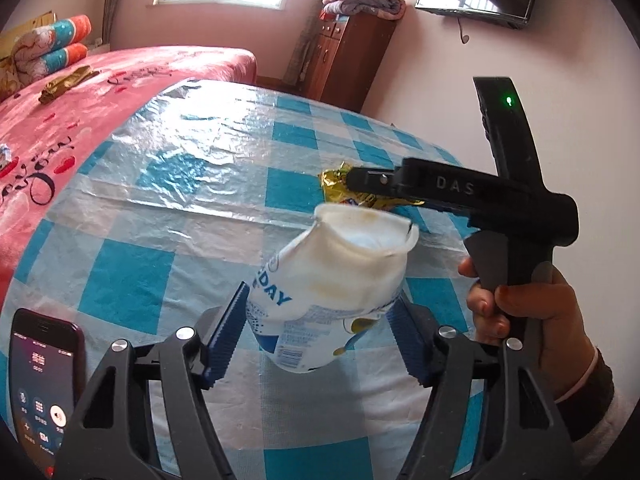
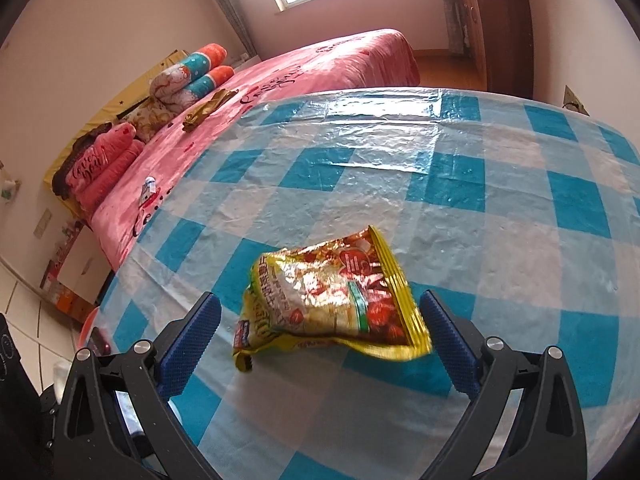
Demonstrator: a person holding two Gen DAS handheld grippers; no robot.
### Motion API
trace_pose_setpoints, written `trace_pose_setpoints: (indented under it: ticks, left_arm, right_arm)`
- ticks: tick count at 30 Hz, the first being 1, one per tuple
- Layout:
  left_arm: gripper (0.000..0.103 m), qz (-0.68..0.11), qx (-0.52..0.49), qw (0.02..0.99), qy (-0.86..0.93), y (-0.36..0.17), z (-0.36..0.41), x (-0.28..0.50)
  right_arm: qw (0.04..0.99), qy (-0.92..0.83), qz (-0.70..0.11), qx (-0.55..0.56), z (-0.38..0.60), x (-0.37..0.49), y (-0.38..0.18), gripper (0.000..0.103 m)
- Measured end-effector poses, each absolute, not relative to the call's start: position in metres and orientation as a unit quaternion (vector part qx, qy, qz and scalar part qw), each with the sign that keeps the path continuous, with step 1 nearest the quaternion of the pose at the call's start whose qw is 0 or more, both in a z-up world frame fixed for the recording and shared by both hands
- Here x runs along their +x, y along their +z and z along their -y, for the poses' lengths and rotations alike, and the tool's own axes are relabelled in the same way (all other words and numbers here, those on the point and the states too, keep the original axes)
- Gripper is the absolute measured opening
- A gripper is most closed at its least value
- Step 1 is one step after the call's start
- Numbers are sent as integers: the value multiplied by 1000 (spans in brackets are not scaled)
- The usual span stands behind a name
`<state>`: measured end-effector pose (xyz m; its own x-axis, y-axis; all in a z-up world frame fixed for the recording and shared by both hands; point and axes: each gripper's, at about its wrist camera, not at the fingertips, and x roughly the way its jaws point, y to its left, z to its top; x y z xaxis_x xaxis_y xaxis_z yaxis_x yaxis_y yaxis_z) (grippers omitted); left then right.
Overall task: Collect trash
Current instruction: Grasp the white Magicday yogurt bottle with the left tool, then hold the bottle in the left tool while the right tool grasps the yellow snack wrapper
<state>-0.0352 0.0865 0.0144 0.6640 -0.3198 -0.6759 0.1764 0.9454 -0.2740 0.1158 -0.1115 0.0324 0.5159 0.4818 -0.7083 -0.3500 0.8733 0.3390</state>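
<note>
A crushed white plastic bottle (image 1: pixel 320 280) with blue print, its cut top open, tilts over the blue-and-white chequered table (image 1: pixel 168 208). My left gripper (image 1: pixel 322 296) is shut on it, a blue pad pressing each side. A yellow and red snack packet (image 2: pixel 332 304) lies flat on the table (image 2: pixel 520 220) between the jaws of my right gripper (image 2: pixel 320 300), which stands open; the left pad is clear of the packet and the right pad is close to its corner. In the left wrist view the right gripper (image 1: pixel 360 182), held by a hand (image 1: pixel 520 312), hovers over the packet (image 1: pixel 340 188).
A phone (image 1: pixel 44 380) with a lit screen lies at the table's near left corner. Beyond the table is a pink bed (image 2: pixel 340 64) with a gold wrapper (image 2: pixel 208 108), a small tube-like item (image 2: pixel 150 188) and rolled quilts (image 2: pixel 192 76). A wooden cabinet (image 1: pixel 344 60) stands at the back.
</note>
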Motion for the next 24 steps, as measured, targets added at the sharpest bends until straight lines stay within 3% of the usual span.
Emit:
trace_pose_setpoints:
  ticks: [5,9,19,24]
  left_arm:
    - [55,-398,-108,901,-134,10,-91,-30]
    - [42,-406,-116,897,-133,7,-93,-27]
    - [40,-406,-121,897,-129,6,-97,-27]
    - [40,-406,-118,898,-126,7,-97,-28]
  right_arm:
    - [871,233,-428,63,106,120,32,96]
    - [876,224,-424,47,101,120,32,85]
    - [886,211,-411,28,97,113,31,77]
    - [890,211,-404,24,96,107,32,65]
